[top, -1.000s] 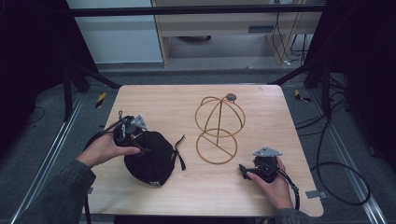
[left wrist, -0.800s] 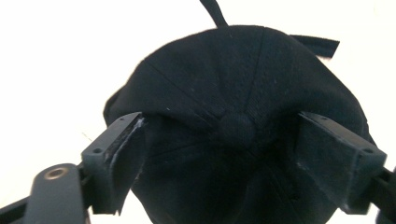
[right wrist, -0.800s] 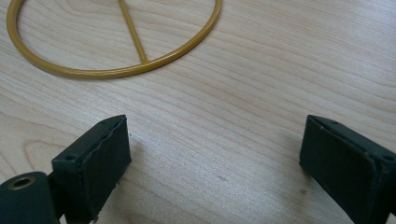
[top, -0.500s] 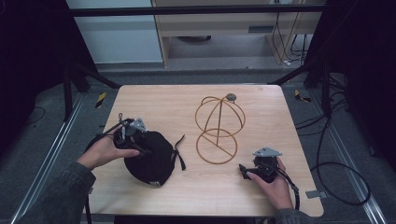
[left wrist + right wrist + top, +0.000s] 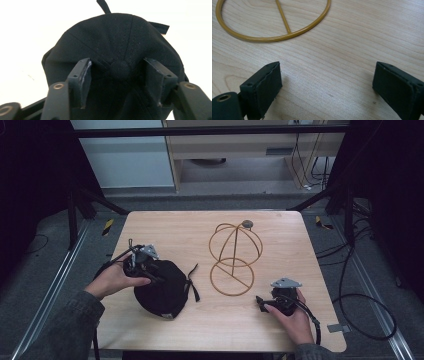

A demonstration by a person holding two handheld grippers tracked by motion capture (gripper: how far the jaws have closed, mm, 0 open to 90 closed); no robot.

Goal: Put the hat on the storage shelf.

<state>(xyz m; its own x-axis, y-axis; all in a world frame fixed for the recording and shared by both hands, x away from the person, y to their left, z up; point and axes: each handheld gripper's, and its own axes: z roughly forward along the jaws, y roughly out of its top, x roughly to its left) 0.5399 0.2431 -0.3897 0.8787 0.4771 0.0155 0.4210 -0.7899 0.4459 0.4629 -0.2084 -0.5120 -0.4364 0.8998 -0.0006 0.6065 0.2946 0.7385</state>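
A black cap (image 5: 162,292) lies crown-up on the left half of the wooden table (image 5: 190,227), its strap ends trailing to the right. My left gripper (image 5: 156,275) sits on the crown. In the left gripper view the cap (image 5: 117,35) spreads under my left gripper (image 5: 117,66), whose jaws stand open on either side of the top button (image 5: 120,69). A gold wire hat stand (image 5: 234,255) rises at the table's middle. My right gripper (image 5: 260,302) rests low near the front right, open, with bare wood between its jaws (image 5: 327,72) and the stand's base ring (image 5: 274,37) just ahead.
Black cables trail from both grippers over the table edges. Beyond the table are a dark frame rail (image 5: 215,129), a pale cabinet (image 5: 240,150) and loose floor cables (image 5: 360,315) at the right.
My left gripper has edged slightly lower onto the cap's crown. The cap, the stand and my right gripper have stayed put.
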